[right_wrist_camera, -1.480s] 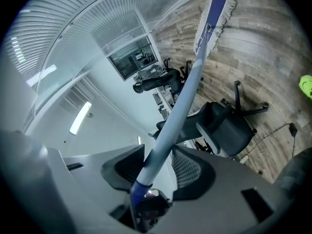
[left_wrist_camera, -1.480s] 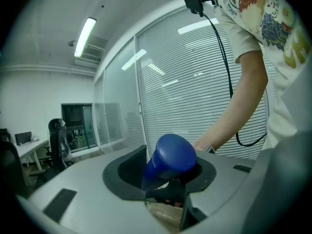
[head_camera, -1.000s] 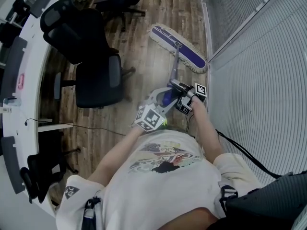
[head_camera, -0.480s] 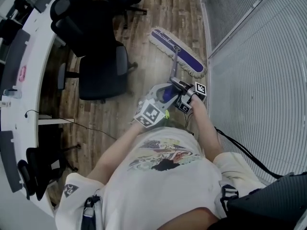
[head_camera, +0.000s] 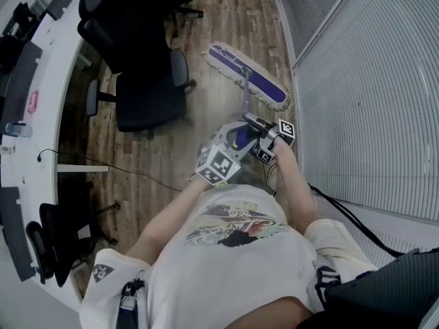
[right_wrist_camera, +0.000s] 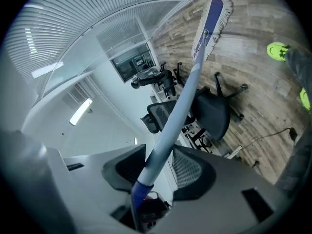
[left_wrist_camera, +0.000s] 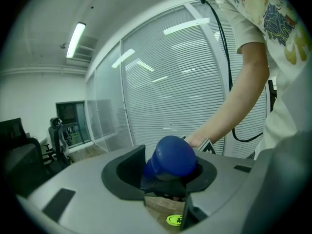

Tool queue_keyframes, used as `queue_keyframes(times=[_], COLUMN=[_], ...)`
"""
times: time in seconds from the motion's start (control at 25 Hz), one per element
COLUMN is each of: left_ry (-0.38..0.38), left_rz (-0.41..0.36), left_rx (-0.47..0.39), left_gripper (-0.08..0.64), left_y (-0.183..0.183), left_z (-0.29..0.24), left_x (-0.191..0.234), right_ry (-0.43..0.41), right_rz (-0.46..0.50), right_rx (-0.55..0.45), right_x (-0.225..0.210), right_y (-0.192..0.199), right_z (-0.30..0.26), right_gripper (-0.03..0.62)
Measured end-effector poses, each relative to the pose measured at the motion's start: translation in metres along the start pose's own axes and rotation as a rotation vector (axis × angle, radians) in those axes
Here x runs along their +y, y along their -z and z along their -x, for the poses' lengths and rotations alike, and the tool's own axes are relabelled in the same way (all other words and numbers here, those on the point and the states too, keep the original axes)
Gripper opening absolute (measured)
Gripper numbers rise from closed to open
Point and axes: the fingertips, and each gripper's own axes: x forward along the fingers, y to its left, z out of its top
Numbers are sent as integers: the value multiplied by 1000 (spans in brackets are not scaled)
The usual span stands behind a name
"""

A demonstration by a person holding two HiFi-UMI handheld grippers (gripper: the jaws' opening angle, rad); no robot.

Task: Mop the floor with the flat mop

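Head view: a person (head_camera: 233, 266) in a white T-shirt holds a flat mop (head_camera: 245, 88) with both claws. Its purple mop head (head_camera: 248, 77) lies flat on the wooden floor (head_camera: 226, 19), at the floor's edge beside the slatted glass wall (head_camera: 370, 88). A black office chair (head_camera: 147, 94) stands near it, and a curved white tabletop (head_camera: 41, 53) runs along the left.

Left gripper view: the left claw (left_wrist_camera: 165, 168) is clenched on the handle's blue end grip (left_wrist_camera: 171, 156). A bare arm (left_wrist_camera: 243, 96) reaches behind it.

Right gripper view: the right claw (right_wrist_camera: 145, 175) is clenched on the pale handle (right_wrist_camera: 176, 113), which runs up to the mop head on the floor.
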Motion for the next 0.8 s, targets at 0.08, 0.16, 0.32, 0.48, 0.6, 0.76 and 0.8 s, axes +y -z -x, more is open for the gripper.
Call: queue_keyframes(times=[0.08,0.16,0.32,0.48,0.6,0.76,0.8], left_ry=[11,20,26,32,37,33,29], left_rz=[2,9,10,16,11,9,9], left_rx=[2,-5,-17,-21,-18,-5,0], left_gripper=[156,158,160,161,161,163,163], left_y=[1,-1,-7,-12,-18,-27,-30], left_z=[13,25,36,47,51,54,54], left_x=[-19,-35,-69,-107,-136,-181,-194], right_ry=[-1,-3,-17,-8,-13,-17,-16], right_rz=[-2,-2,-8,-8,-15,-23,-22], right_rx=[-9,-12,-11,13,19,31,35], right_x=[-6,-12,-18,-28,-31,-36,-37], right_y=[20,35,60,84,101,124,128], right_z=[10,21,46,75,99,139,150], right_gripper=[160,160,161,161,160,160,160])
